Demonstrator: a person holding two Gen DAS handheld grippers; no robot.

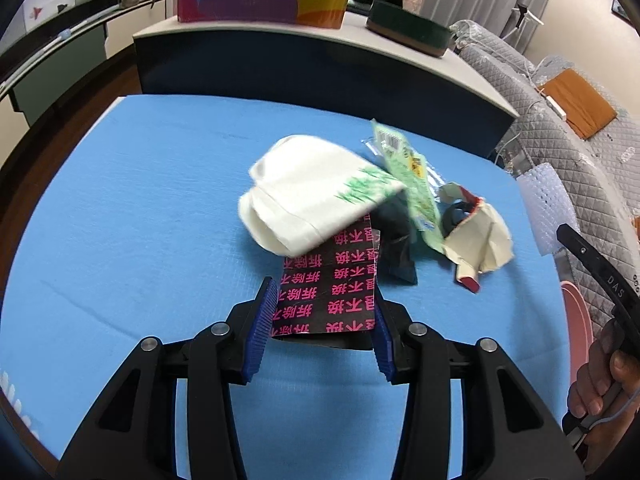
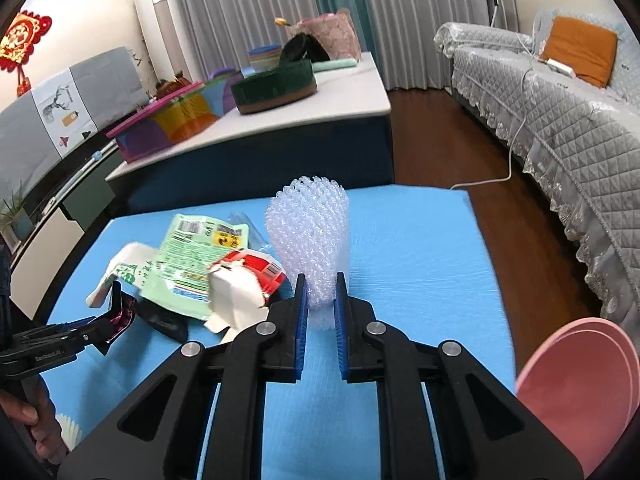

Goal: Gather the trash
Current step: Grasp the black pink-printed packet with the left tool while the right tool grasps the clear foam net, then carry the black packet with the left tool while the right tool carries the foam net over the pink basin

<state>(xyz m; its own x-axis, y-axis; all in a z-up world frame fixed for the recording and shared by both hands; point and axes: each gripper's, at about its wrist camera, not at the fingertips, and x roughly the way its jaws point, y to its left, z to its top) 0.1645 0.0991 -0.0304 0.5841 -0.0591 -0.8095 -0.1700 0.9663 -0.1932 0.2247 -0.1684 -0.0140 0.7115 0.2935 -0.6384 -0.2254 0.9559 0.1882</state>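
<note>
The right gripper (image 2: 321, 300) is pinched tight on a roll of bubble wrap (image 2: 308, 236), held upright above the blue mat (image 2: 420, 248) — lifted clear, probably for carrying to the pink bin (image 2: 576, 396) just right of the mat. The left gripper (image 1: 326, 312) has its jaws closed against the edges of a black-and-pink wrapper (image 1: 332, 284) on the mat. The remaining litter — white paper (image 1: 312, 196), green packet (image 1: 416, 184), torn carton (image 1: 480, 240) — is heaped just beyond the wrapper.

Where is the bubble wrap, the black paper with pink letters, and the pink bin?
bubble wrap (image 2: 310, 232), right wrist view, on its bubbly middle.
black paper with pink letters (image 1: 332, 284), left wrist view, on its printed face.
pink bin (image 2: 576, 380), right wrist view, on its rim.
</note>
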